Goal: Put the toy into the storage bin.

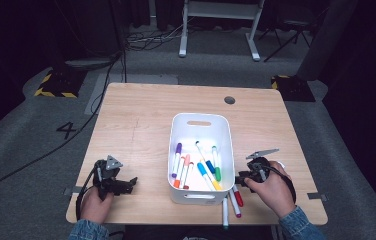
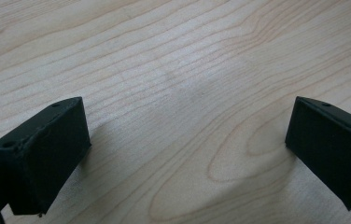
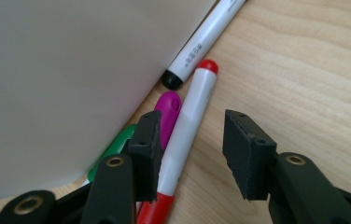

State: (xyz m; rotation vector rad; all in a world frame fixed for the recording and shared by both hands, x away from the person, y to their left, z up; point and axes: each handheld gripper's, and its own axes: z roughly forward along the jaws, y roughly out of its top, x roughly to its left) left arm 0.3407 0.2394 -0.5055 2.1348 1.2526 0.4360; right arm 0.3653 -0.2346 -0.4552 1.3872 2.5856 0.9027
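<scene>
Pale wood table (image 1: 141,125) carried a white bin (image 1: 201,122) of markers at centre, with a few strays on the wood along the bin's right wall near your edge. Your right gripper (image 3: 190,154) was the near one: its jaws stood part open, gripping nothing, straddling the red marker (image 3: 190,121). That marker ran lengthwise straight away from the claw, between the pads, so closing should pinch it across its barrel. A purple marker (image 3: 168,112) lay touching its bin side. Your left gripper (image 2: 187,149) sat wide open and empty over bare wood, well apart.
</scene>
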